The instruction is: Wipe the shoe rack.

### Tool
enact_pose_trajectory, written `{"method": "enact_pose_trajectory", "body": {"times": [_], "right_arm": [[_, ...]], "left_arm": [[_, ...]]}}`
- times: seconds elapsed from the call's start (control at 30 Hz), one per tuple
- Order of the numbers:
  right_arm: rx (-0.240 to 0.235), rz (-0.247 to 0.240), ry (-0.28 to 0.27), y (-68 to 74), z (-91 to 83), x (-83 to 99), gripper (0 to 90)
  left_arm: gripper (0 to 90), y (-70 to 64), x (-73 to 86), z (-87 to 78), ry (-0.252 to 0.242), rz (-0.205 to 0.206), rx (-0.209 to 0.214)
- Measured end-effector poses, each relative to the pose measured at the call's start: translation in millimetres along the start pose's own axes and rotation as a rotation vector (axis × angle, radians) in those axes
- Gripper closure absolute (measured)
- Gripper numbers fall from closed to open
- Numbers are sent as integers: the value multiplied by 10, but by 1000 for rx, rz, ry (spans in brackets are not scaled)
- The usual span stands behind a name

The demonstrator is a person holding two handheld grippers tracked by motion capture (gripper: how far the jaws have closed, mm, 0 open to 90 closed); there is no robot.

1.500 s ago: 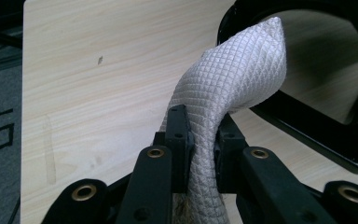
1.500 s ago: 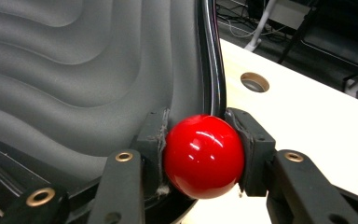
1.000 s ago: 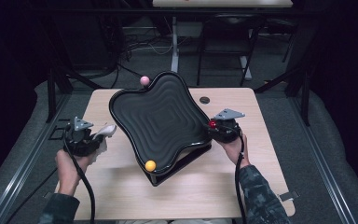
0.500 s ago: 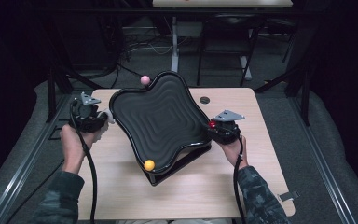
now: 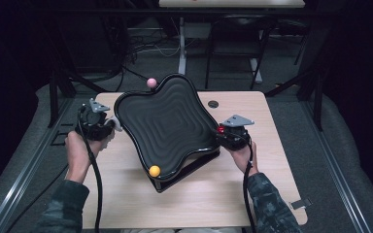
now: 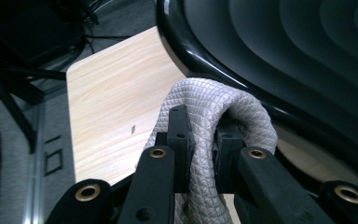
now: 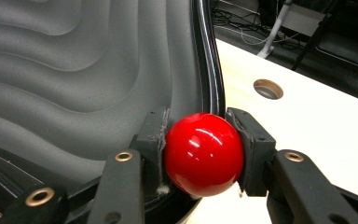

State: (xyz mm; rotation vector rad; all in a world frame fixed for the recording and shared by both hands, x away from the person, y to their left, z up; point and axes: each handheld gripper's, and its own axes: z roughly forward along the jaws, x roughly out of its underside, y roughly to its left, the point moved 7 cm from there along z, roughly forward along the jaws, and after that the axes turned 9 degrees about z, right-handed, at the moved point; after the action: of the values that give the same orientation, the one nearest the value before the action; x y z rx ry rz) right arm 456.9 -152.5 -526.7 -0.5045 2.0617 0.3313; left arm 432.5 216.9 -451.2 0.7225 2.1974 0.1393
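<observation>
1. Ahead of the left gripper's [image 5: 108, 127] jaws, the raised rim of the black wavy tray [image 6: 307, 56] blocks the way; the grey quilted cloth [image 6: 205, 107] clamped between the jaws lies against that rim.
2. To the left of those jaws in the left gripper view, bare wooden table [image 6: 112, 107] runs open to its edge.
3. The right gripper's [image 7: 204, 156] jaws have the tray's rim [image 7: 209, 70] just ahead, with the red ball [image 7: 203, 154] taking up the gap between them.
4. Right of these jaws the tabletop lies free, up to a round cable hole [image 7: 268, 88].
5. In the high view, a pink ball [image 5: 151, 83] sits beyond the tray's far rim, and an orange ball [image 5: 154, 171] rests in its near corner.
</observation>
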Motion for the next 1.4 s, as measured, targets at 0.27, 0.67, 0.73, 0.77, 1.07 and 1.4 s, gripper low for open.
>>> {"method": "enact_pose_trajectory", "body": {"times": [0.27,0.67,0.73,0.77,1.07,1.4], "right_arm": [[2,9,-4,-4,4,3,592],[4,7,0,-4,4,6,592],[7,6,0,-6,4,7,591],[7,6,0,-6,4,7,591],[7,8,3,-5,7,12,590],[4,19,6,-16,10,16,595]], "left_arm": [[809,-222,79,-3,5,44,10],[809,-454,177,7,-13,65,63],[809,-516,196,6,-11,76,69],[809,-535,200,7,-12,84,66],[810,-736,296,-39,-6,123,101],[809,-932,412,-131,2,149,155]]}}
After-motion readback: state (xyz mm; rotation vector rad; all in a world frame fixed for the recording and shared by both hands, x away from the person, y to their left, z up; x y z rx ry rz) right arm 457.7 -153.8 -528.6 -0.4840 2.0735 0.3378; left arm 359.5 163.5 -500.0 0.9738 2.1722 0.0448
